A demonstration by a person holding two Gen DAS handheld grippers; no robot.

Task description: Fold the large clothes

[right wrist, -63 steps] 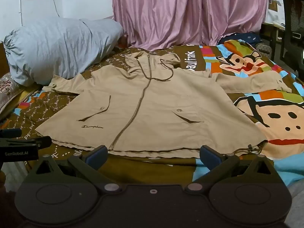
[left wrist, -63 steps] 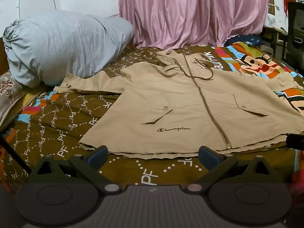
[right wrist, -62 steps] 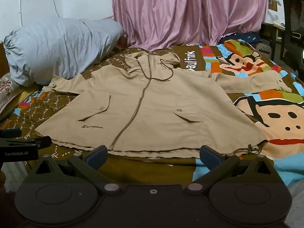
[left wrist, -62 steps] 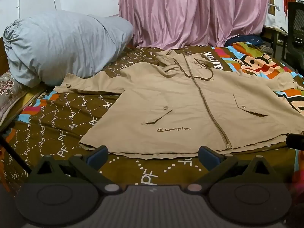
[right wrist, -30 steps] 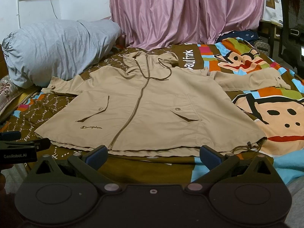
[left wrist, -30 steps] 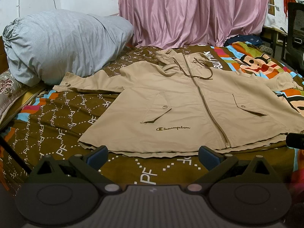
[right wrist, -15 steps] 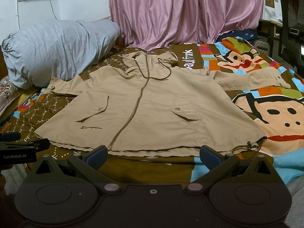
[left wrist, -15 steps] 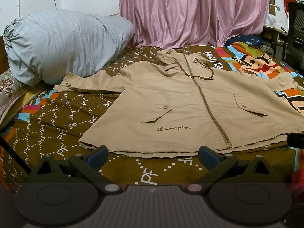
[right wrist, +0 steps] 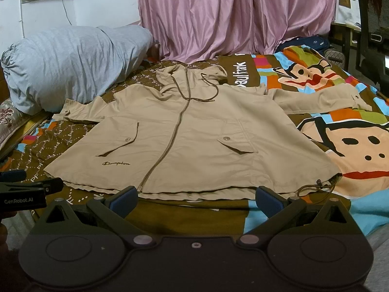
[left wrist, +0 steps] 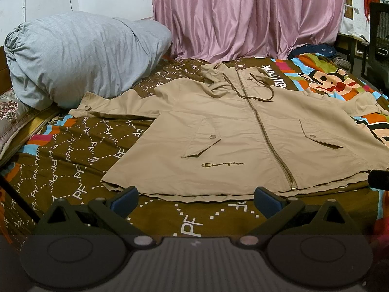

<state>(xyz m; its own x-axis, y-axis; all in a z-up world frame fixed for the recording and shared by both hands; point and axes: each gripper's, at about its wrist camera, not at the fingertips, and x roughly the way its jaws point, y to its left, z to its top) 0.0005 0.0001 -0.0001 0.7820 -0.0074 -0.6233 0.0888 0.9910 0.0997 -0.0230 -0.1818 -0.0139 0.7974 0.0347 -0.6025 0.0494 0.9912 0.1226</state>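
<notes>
A tan zip-up hooded jacket [left wrist: 238, 131] [right wrist: 189, 131] lies spread flat, front up, on the bed, both sleeves stretched out sideways and the hood toward the curtain. My left gripper [left wrist: 195, 198] hovers open just short of the jacket's hem, left of the zip end, holding nothing. My right gripper [right wrist: 195, 198] is open too, in front of the hem's middle, its fingers apart and not touching the cloth. The left sleeve cuff [left wrist: 85, 107] rests beside the grey bundle. The right sleeve [right wrist: 323, 99] lies across the cartoon print.
A big grey bedding bundle [left wrist: 80, 56] fills the bed's far left. The patterned bedspread [left wrist: 73, 160] covers the bed. Pink curtains [right wrist: 231, 14] hang behind. A black chair [right wrist: 374, 24] and a dark bag [right wrist: 304, 42] stand at the far right. The other gripper's tip [right wrist: 24, 189] shows at left.
Both views shifted only slightly; the right gripper drifted a little closer and to the left along the hem. The jacket has not moved and both grippers stayed open.
</notes>
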